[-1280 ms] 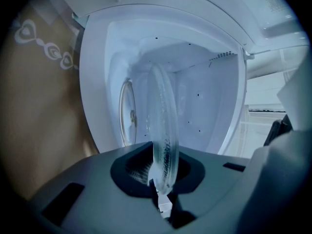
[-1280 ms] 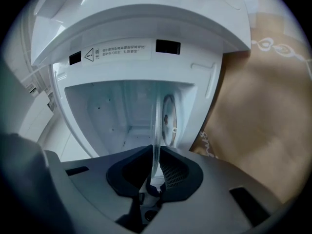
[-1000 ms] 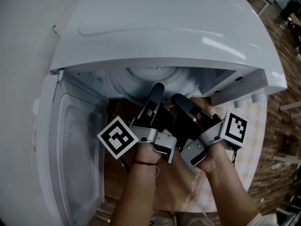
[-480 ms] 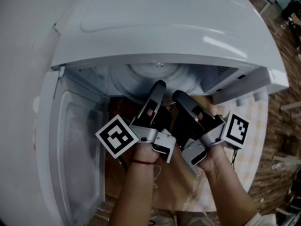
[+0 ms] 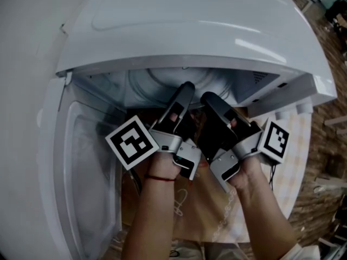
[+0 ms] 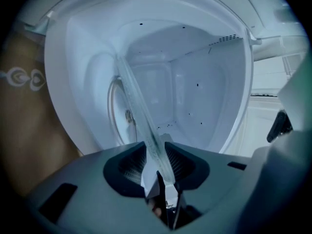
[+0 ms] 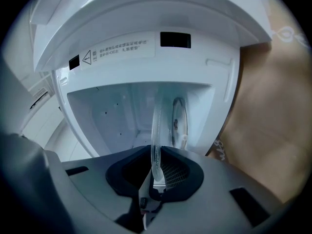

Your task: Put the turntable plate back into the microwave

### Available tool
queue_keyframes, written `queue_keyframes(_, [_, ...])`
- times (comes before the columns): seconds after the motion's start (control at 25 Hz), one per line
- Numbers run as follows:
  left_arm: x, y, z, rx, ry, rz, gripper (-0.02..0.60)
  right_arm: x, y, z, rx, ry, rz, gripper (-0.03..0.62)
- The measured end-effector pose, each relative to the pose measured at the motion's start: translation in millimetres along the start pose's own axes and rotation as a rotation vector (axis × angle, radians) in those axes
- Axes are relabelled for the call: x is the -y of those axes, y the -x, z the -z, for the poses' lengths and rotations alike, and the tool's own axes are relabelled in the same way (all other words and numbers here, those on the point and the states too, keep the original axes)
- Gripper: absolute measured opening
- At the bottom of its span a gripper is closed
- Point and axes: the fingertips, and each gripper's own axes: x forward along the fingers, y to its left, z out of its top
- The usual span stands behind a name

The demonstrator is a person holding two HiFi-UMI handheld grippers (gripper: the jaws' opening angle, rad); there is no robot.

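The white microwave (image 5: 190, 20) stands with its door (image 5: 81, 161) swung open to the left. Both grippers reach level into the cavity, side by side. The clear glass turntable plate (image 6: 139, 111) shows edge-on, close over the roller ring (image 6: 111, 106) on the cavity floor. My left gripper (image 5: 186, 88) has just been opening. Its pads stand clear on both sides of the plate's rim in the left gripper view (image 6: 158, 155). My right gripper (image 5: 209, 98) has also eased a little, with the plate's rim (image 7: 157, 126) still pinched between its pads (image 7: 158, 167).
The microwave rests on a brown patterned cloth (image 5: 200, 210), with a checked cloth (image 5: 293, 145) at the right and wooden floor beyond. A warning label (image 7: 122, 50) runs along the frame above the cavity. The open door walls off the left side.
Both grippers keep their place at the cavity mouth. The left gripper's marker cube has tipped slightly to the left. The plate stays inside.
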Motion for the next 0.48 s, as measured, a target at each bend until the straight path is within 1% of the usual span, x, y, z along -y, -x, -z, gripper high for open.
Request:
queue_keyframes(0.08, [0, -1, -1, -0.011, 0.002, 0.0, 0.115, 0, -3, -1, 0.004, -0.007, 0.001, 0.074])
queue_keyframes(0.2, [5, -5, -8, -0.025, -0.003, 0.02, 0.12, -4, -9, -5, 0.02, -0.029, -0.002, 0.074])
queue_keyframes(0.28, [8, -8, -8, -0.051, -0.016, 0.029, 0.124, -4, -11, -9, 0.043, -0.05, -0.006, 0.074])
queue_keyframes(0.4, [9, -10, -3, -0.089, -0.029, 0.016, 0.123, -2, -13, -16, 0.067, -0.059, -0.009, 0.074])
queue_keyframes(0.48, [9, -7, -3, -0.088, -0.027, 0.008, 0.123, -1, -18, -15, 0.057, -0.065, -0.01, 0.074])
